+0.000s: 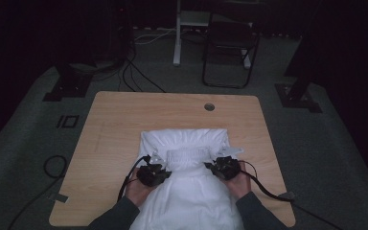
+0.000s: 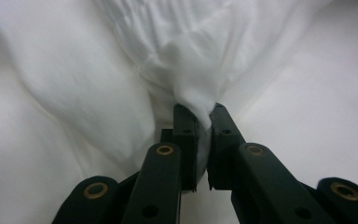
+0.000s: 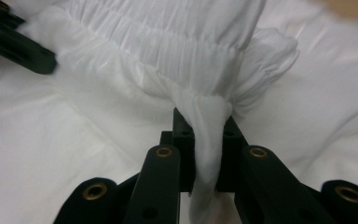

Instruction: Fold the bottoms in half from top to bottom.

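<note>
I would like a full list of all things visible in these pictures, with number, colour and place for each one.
white garment: 1, white, on the near half of the table, its gathered elastic band folded over between the two grippers.
table: 1, light wood, centre of the high view.
cable hole: 1, grey, near the table's far edge.
folding chair: 1, black, on the floor beyond the table.
white stand post: 1, white, left of the chair.
floor cables: several, black, beyond the table's far left corner.
left gripper: 1, black, shut on a pinch of the garment.
right gripper: 1, black, shut on the garment near the band's end.
hands and sleeves: 2, dark sleeves, bottom edge of the high view.
</note>
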